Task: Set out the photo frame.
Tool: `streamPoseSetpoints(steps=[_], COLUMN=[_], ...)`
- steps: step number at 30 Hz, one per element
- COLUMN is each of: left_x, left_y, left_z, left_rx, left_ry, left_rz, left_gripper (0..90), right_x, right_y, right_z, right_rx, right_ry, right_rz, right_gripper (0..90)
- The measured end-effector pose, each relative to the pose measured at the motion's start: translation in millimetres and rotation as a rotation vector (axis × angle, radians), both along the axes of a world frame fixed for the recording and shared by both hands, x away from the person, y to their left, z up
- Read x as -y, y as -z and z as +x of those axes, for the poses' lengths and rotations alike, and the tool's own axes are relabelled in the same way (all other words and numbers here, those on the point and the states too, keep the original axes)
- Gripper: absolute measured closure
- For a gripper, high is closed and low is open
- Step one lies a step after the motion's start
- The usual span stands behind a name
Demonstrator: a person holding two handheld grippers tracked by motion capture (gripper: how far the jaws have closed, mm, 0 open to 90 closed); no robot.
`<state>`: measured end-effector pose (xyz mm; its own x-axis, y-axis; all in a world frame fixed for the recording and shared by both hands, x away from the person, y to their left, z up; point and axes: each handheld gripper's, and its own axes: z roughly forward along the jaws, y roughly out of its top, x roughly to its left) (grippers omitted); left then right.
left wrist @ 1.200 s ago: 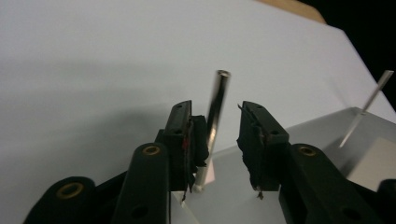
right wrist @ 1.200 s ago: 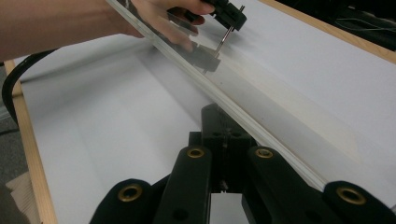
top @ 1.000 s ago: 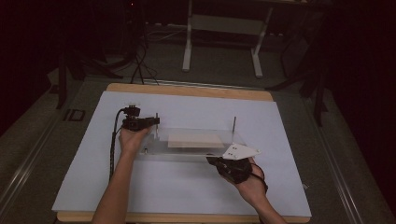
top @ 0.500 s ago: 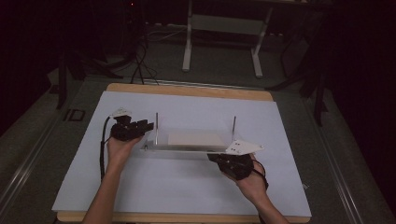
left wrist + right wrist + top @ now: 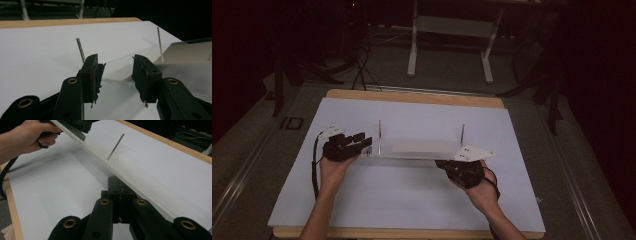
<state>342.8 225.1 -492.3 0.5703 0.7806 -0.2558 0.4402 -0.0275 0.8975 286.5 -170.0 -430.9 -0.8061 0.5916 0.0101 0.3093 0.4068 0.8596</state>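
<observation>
A clear flat plate point(image 5: 417, 148) lies on the white sheet, with a thin metal rod point(image 5: 380, 133) upright at its left end and another rod point(image 5: 462, 135) at its right. My left gripper point(image 5: 365, 143) hovers just left of the plate. Its jaws point(image 5: 117, 72) have just been opening and stand open, with nothing pressed between the pads; the plate's corner point(image 5: 175, 57) lies beyond them. My right gripper point(image 5: 443, 164) sits at the plate's near right corner, jaws shut point(image 5: 120, 187), tips against the plate's edge point(image 5: 100, 155). Whether they pinch that edge I cannot tell.
The white sheet point(image 5: 412, 200) covers a table with a wooden rim point(image 5: 412, 97). A black cable point(image 5: 315, 170) trails from the left gripper along the forearm. Beyond the table stand white frame legs point(image 5: 413, 55) on a dark floor.
My left gripper has drawn back leftwards off the plate's left end, and its jaws have spread. The right hand and the plate have stayed put.
</observation>
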Motion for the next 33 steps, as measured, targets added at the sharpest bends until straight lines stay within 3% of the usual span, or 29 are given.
streamPoseSetpoints(steps=[3, 7, 12, 14, 18, 29, 33], left_x=[-5.0, -7.7, -12.5, -15.2, -17.1, -13.7, -10.9], left_y=[-0.3, -1.1, -4.6, -5.5, -5.5, -3.2, -1.3], left_z=[-3.0, -6.0, -14.3, -16.0, -18.3, -22.4, -22.7], left_rx=[-0.003, -0.003, 0.038, 0.043, 0.044, 0.051, 0.062], left_ry=[-0.001, 0.002, -0.040, -0.041, -0.043, -0.013, -0.010], left_rz=[-0.015, 0.004, 0.027, 0.012, 0.019, 0.088, 0.138], left_gripper=[55.9, 55.8, 55.7, 56.0, 55.6, 50.2, 49.1], right_x=[-0.3, -0.2, -0.1, 0.1, 0.5, 0.5, 0.7], right_y=[-1.2, -2.2, -3.0, -3.0, -3.4, -6.1, -7.0], right_z=[1.4, 2.5, 4.6, 5.1, 6.7, 9.9, 11.2], right_rx=[0.004, 0.003, 0.003, 0.001, -0.004, 0.001, 0.001], right_ry=[0.000, 0.003, 0.006, 0.010, 0.015, 0.022, 0.024], right_rz=[0.000, 0.005, 0.016, 0.020, 0.029, 0.038, 0.042], right_gripper=[90.0, 90.0, 90.0, 90.0, 90.0, 90.0, 90.0])
